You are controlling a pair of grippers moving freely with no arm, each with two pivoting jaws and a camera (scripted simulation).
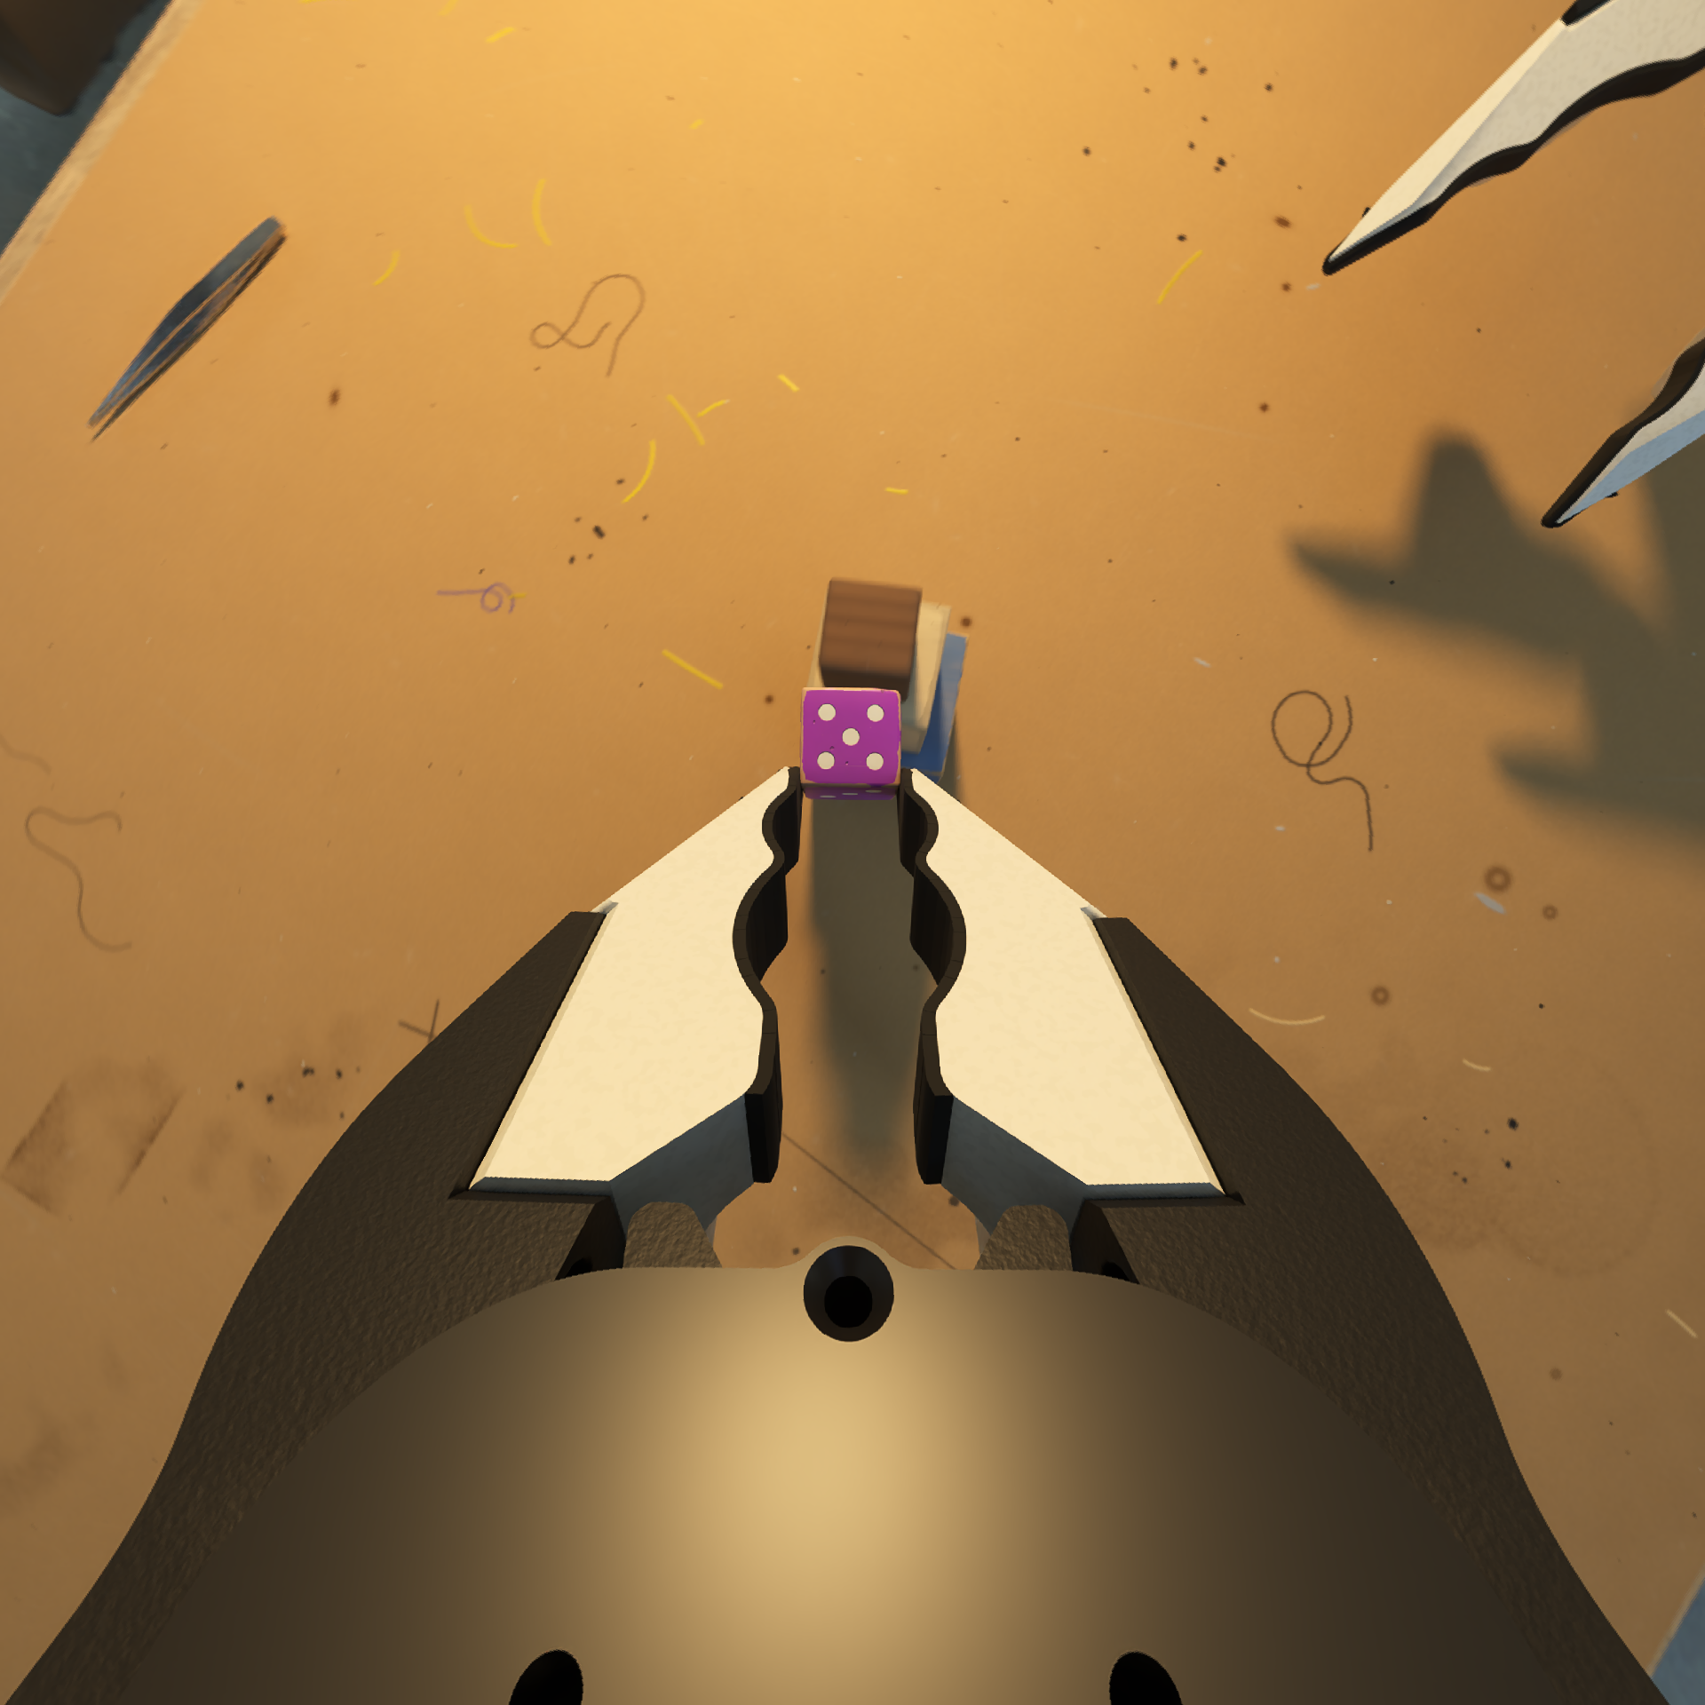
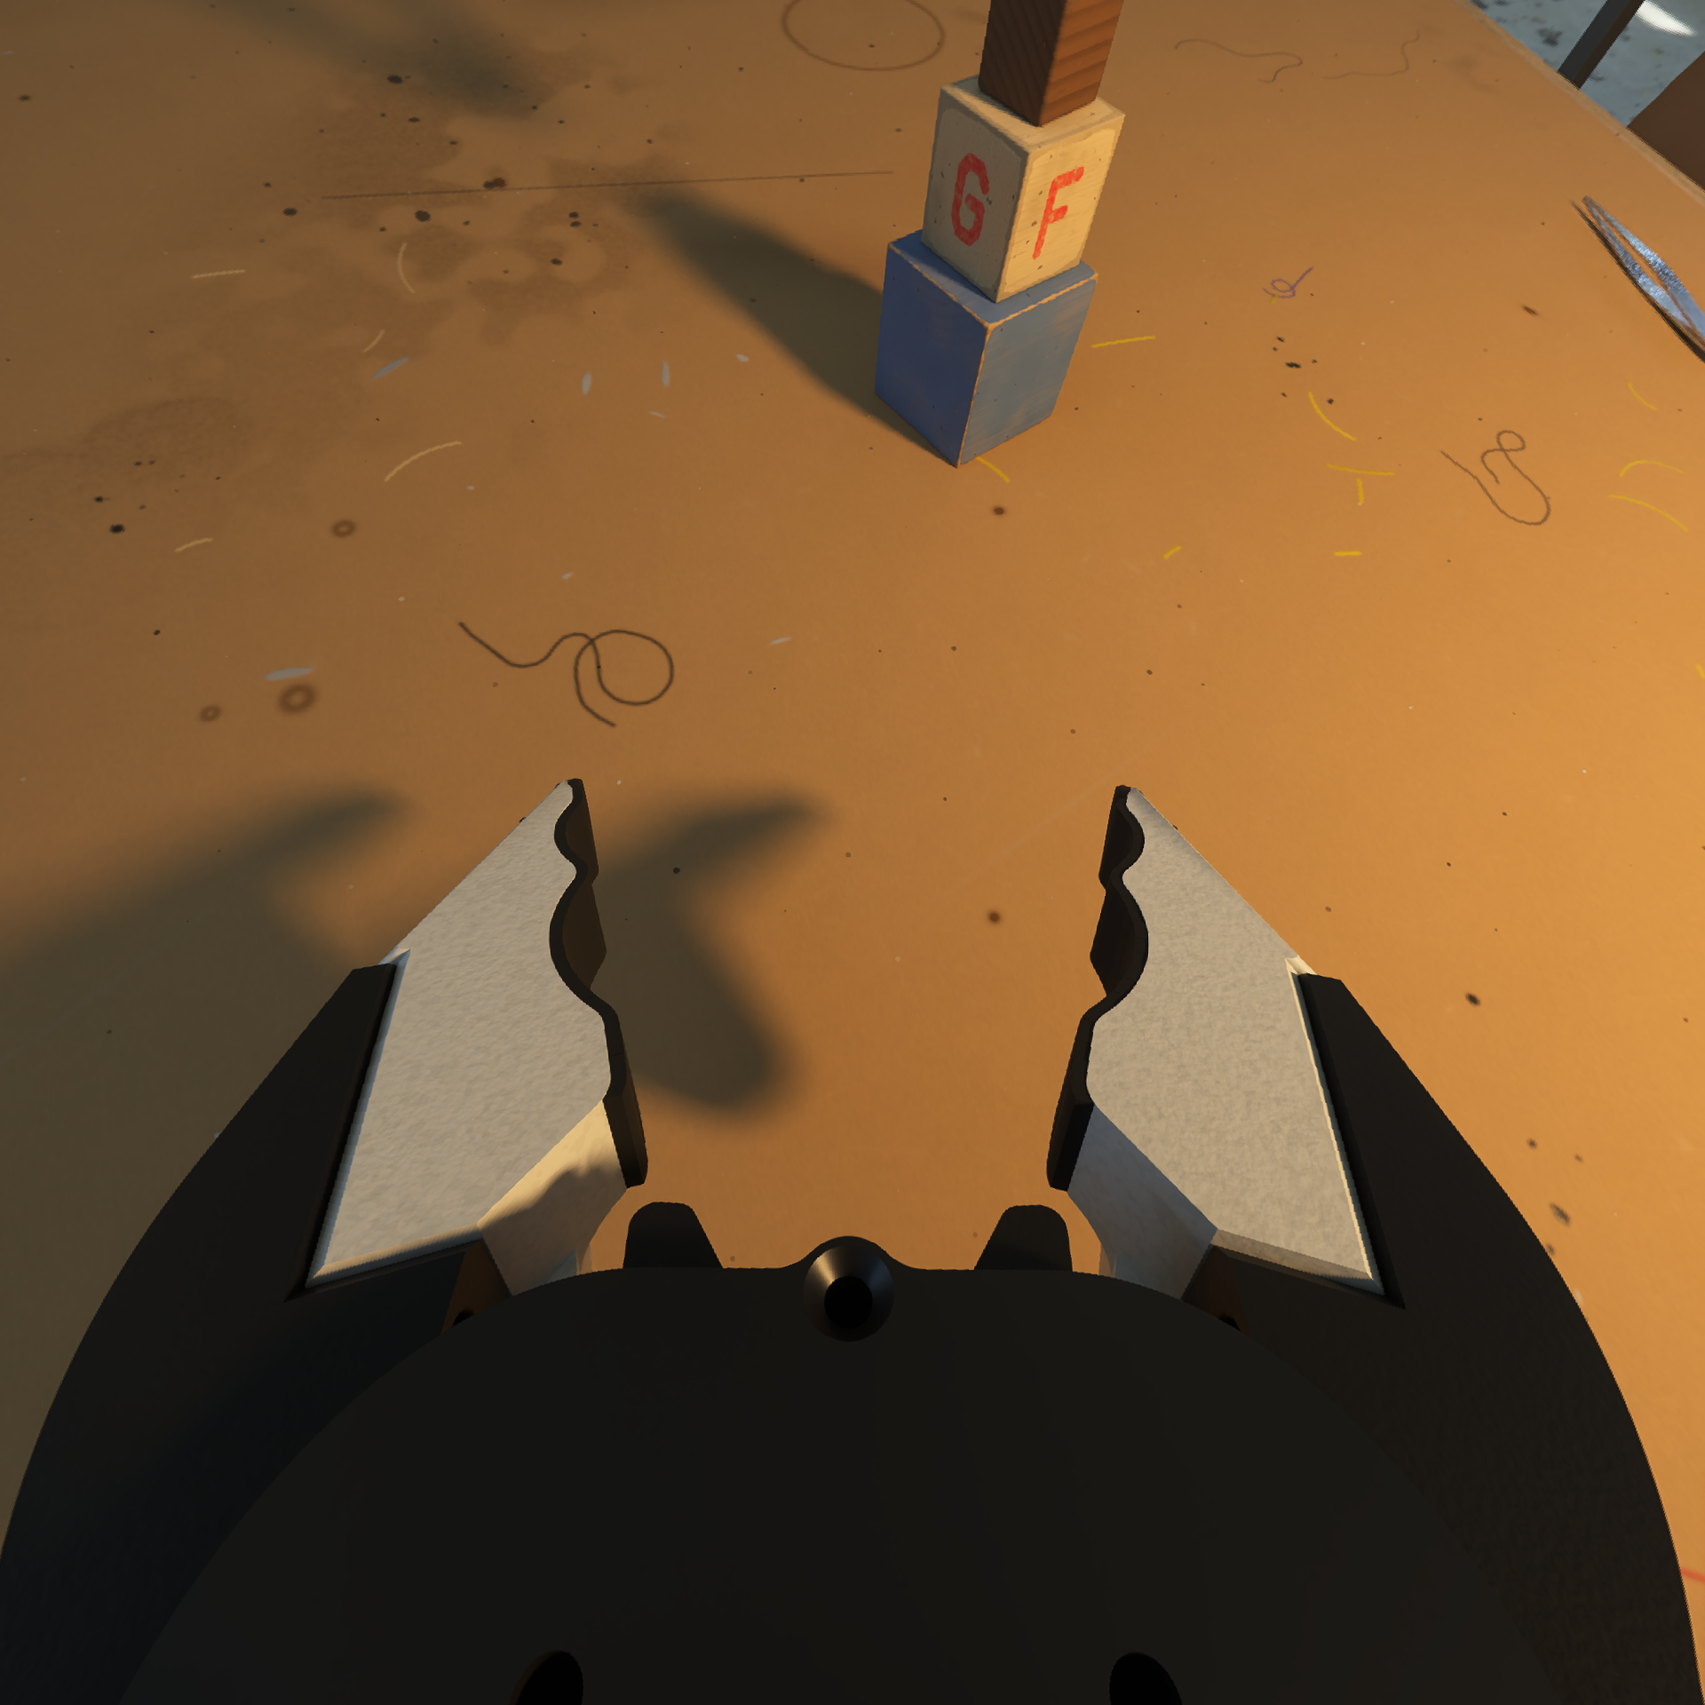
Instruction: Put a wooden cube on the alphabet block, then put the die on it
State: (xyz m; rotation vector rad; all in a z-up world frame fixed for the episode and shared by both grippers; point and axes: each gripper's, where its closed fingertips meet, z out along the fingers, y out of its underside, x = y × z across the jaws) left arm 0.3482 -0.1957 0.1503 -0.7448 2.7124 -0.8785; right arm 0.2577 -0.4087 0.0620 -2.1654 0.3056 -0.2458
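My left gripper (image 1: 850, 784) is shut on the purple die (image 1: 850, 741), held at the fingertips with a white-dotted face towards the camera. Just beyond and below it stands a stack: a brown wooden cube (image 1: 870, 627) on the pale alphabet block (image 1: 932, 664) on a blue block (image 1: 948, 710). The right wrist view shows the same stack at the top: the blue block (image 2: 983, 360), the alphabet block (image 2: 1015, 194), and the wooden cube (image 2: 1047, 55) cut off by the frame. My right gripper (image 2: 847, 793) is open and empty, well short of the stack. The die is out of its view.
The orange-brown table (image 2: 830, 600) is marked with scribbles and specks. A thin dark metallic disc (image 1: 184, 323) lies at the left, and also shows in the right wrist view (image 2: 1651, 277). The right gripper's fingers (image 1: 1476, 138) show at the upper right. The table edge (image 1: 55, 212) is upper left.
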